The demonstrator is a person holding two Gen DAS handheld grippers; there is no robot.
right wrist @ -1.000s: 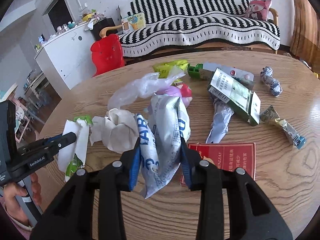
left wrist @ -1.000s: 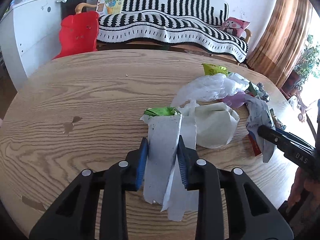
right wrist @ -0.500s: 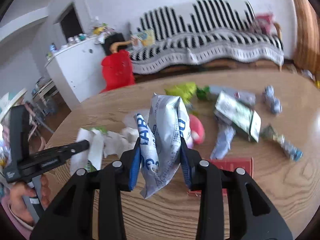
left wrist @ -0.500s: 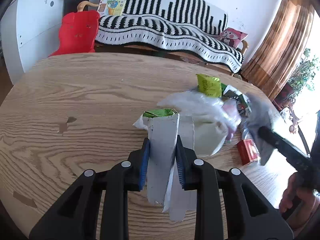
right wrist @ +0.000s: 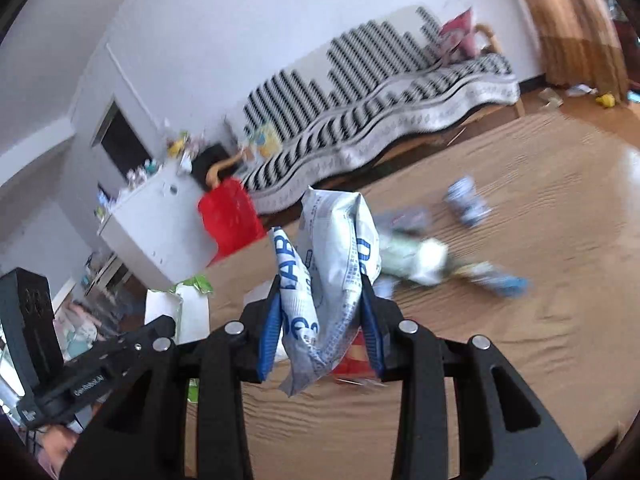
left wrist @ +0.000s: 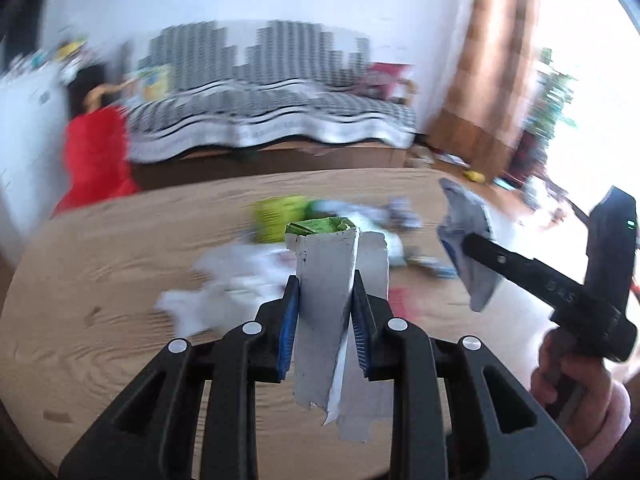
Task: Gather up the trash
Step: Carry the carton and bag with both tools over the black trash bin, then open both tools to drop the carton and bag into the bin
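Our left gripper (left wrist: pixel 324 312) clamps torn paper (left wrist: pixel 326 276), right gripper (right wrist: pixel 320 320) clamps a wrapper (right wrist: pixel 332 264); blurred litter (right wrist: pixel 416 256), perhaps packets, dots the table (right wrist: pixel 540 320)

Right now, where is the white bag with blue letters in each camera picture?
Left wrist view: the white bag with blue letters hangs at right, pinched by the right gripper.
Right wrist view: the bag fills the centre.
Shared landmark: the striped sofa.
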